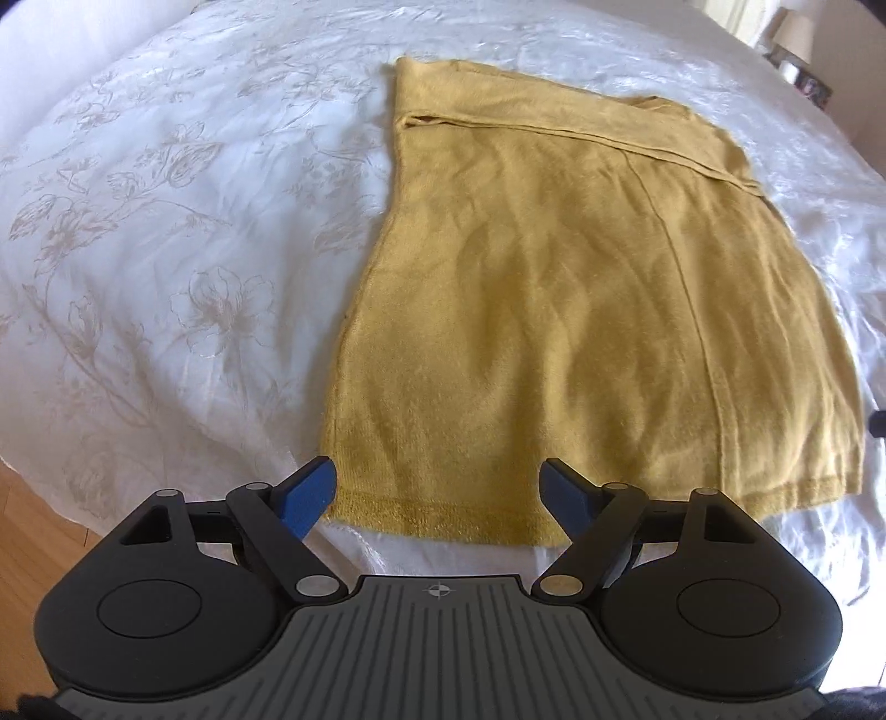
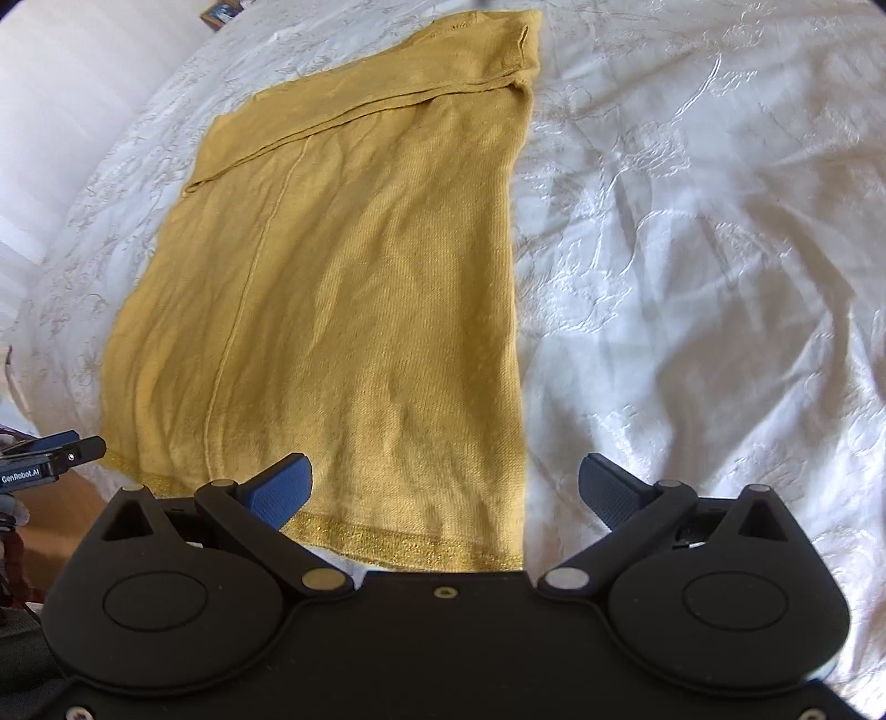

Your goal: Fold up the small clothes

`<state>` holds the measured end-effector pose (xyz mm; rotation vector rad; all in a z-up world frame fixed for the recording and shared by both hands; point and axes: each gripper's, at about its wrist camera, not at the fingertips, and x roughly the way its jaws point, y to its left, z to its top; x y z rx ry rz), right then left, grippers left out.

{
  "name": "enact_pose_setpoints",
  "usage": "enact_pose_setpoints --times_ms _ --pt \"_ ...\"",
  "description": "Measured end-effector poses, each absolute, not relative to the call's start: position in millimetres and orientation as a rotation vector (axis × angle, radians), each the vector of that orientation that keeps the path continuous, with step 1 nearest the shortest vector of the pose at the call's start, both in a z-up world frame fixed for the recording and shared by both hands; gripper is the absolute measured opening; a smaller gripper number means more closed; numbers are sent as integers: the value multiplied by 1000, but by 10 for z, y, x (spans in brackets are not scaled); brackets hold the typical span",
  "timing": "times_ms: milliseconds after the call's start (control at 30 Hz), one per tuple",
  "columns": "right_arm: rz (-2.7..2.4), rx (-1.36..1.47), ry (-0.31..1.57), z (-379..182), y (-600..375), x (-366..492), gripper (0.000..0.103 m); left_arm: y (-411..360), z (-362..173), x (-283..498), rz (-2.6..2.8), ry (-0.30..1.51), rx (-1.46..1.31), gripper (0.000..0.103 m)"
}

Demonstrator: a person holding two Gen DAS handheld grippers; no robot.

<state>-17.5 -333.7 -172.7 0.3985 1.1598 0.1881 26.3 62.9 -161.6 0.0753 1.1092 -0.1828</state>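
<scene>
A mustard-yellow knit garment (image 1: 581, 299) lies flat on the white bedspread, its sides folded in, its ribbed hem nearest me. My left gripper (image 1: 437, 493) hovers open over the hem's left corner, blue pads wide apart, nothing between them. In the right wrist view the same garment (image 2: 354, 288) stretches away. My right gripper (image 2: 446, 490) is open above the hem's right corner, one pad over the cloth, the other over the bedspread. The tip of the left gripper (image 2: 61, 457) shows at that view's left edge.
The white floral bedspread (image 1: 166, 249) covers the bed on all sides of the garment. Wooden floor (image 1: 33, 531) shows past the bed's near edge at lower left. A lamp and small items (image 1: 797, 50) stand at the far right.
</scene>
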Motion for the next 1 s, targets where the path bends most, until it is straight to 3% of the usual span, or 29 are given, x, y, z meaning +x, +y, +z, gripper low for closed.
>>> enact_pose_setpoints --times_ms 367,1000 --pt "235 419 1203 -1957 -3183 -149 102 638 -1701 169 -208 1103 140 81" --pt "254 457 1182 -2110 -3240 -144 103 809 -2192 734 -278 1167 87 81"
